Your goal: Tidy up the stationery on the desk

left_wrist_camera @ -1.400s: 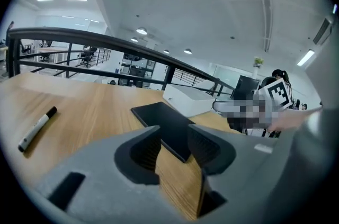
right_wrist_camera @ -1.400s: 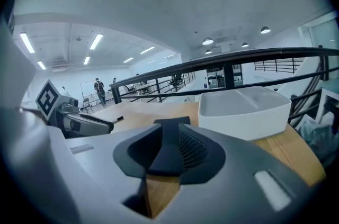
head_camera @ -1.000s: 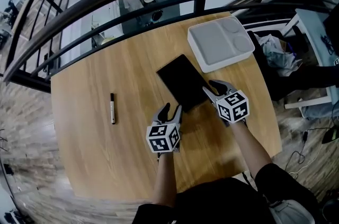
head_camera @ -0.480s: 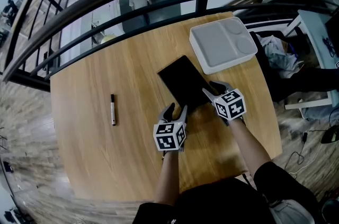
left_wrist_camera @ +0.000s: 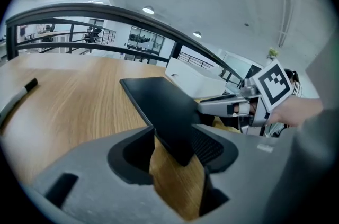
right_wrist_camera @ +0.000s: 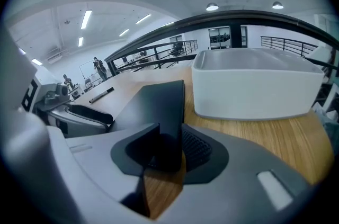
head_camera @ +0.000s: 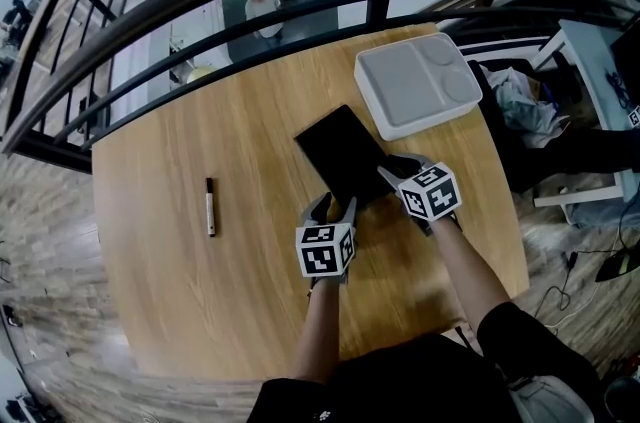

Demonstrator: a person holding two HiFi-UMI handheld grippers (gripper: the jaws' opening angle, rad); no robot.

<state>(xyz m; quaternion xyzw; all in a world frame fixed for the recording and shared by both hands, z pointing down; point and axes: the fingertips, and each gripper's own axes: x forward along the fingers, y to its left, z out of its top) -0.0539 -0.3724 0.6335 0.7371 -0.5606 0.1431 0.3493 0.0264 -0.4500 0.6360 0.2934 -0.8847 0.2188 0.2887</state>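
Tidying barely begun: black notebook [head_camera: 340,156] lay flat mid-frame on desk [head_camera: 200,291], just below-left of white tray [head_camera: 400,123]; pen [head_camera: 210,206] sat alone at left, untouched. Left gripper [head_camera: 333,204] stood wide astride notebook's near corner, apparently no grip. Right gripper [head_camera: 397,168], jaws just closing, pinched its right corner.
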